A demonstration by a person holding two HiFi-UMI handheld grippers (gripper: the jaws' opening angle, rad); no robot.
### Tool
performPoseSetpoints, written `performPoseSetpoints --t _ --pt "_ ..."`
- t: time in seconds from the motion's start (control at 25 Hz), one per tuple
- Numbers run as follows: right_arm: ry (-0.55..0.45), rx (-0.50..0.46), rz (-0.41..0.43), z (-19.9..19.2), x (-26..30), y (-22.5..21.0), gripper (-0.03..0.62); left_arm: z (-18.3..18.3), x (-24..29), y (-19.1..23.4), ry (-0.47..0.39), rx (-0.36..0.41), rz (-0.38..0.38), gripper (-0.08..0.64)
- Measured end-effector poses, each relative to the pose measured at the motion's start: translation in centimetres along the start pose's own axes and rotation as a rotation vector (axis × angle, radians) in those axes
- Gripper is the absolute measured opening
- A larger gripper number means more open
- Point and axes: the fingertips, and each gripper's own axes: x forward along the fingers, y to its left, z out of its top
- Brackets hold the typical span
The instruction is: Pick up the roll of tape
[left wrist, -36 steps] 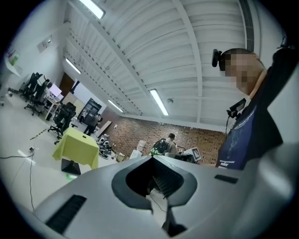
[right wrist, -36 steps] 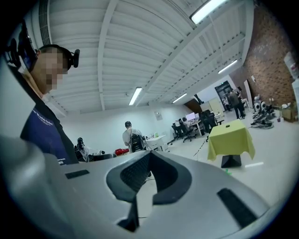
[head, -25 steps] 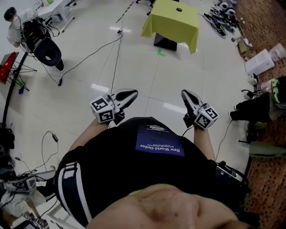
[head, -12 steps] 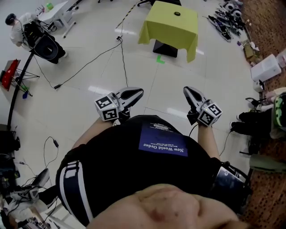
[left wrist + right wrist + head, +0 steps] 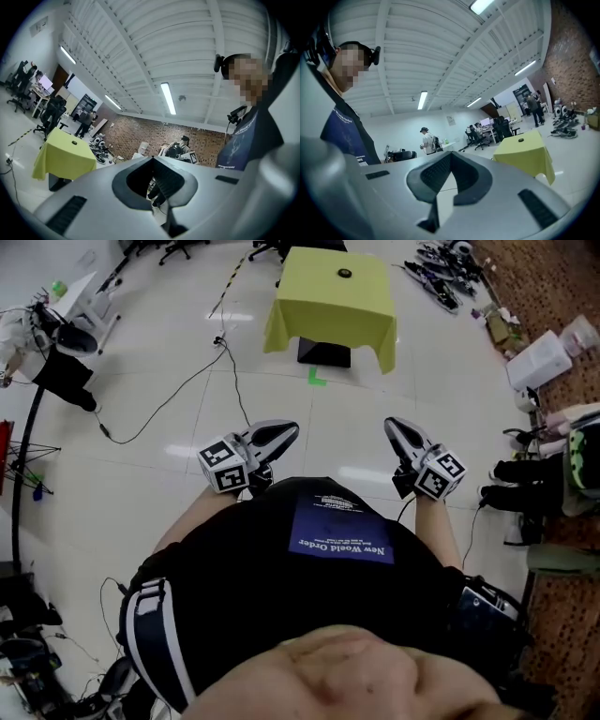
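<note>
A small dark roll of tape (image 5: 345, 274) lies on top of a table draped in yellow cloth (image 5: 328, 310), far ahead across the floor. The roll also shows in the left gripper view (image 5: 74, 142) and in the right gripper view (image 5: 521, 139), small and distant. My left gripper (image 5: 286, 433) and right gripper (image 5: 393, 428) are held close in front of the person's chest, pointing forward, both far short of the table. Both are shut with nothing between the fingers; the tips meet in each gripper view (image 5: 152, 159) (image 5: 450, 155).
Black cables (image 5: 178, 390) trail over the white floor at the left. A green mark (image 5: 316, 378) sits on the floor before the table. Gear (image 5: 436, 282) lies at the back right, and a white box (image 5: 539, 360) and bags stand along the right edge. People stand in the distance.
The view has advanced across the floor and the yellow table has shifted left in the head view. Both grippers keep their place before the chest, still shut.
</note>
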Motion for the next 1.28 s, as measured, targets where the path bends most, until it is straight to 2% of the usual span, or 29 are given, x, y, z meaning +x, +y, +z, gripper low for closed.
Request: performPoseSetpoints --t 0.24,0.48,0.68,0.92,1.12,1.28 --pt "-0.024 0.002 -0.056 2.5 8.1 -3.2 -0.014 4.6 -0.8 9.0 0.045 0.034 -0.036 0.005" --pt "0.026 0.010 -0.030 2.1 14.4 -6.3 -0.013 6.8 0.0 15.7 0.022 0.015 -0.028 0.005" --pt "0.023 0.038 0.002 3.0 18.2 -11.9 -0.012 7.3 2.5 21.1 0.027 -0.003 0.018 0.005" --pt "0.036 0.019 0.090 6.7 22.6 -21.5 -0.012 10.2 9.5 27.4 -0.005 0.037 0.089 0.005" --pt "0.081 -0.004 0.186 10.2 24.1 -30.0 -0.012 12.2 18.0 31.6 -0.056 0.042 0.151 0.005" --pt "0.083 -0.018 0.222 12.3 25.5 -35.0 -0.012 13.1 23.2 34.4 -0.055 0.039 0.155 0.005"
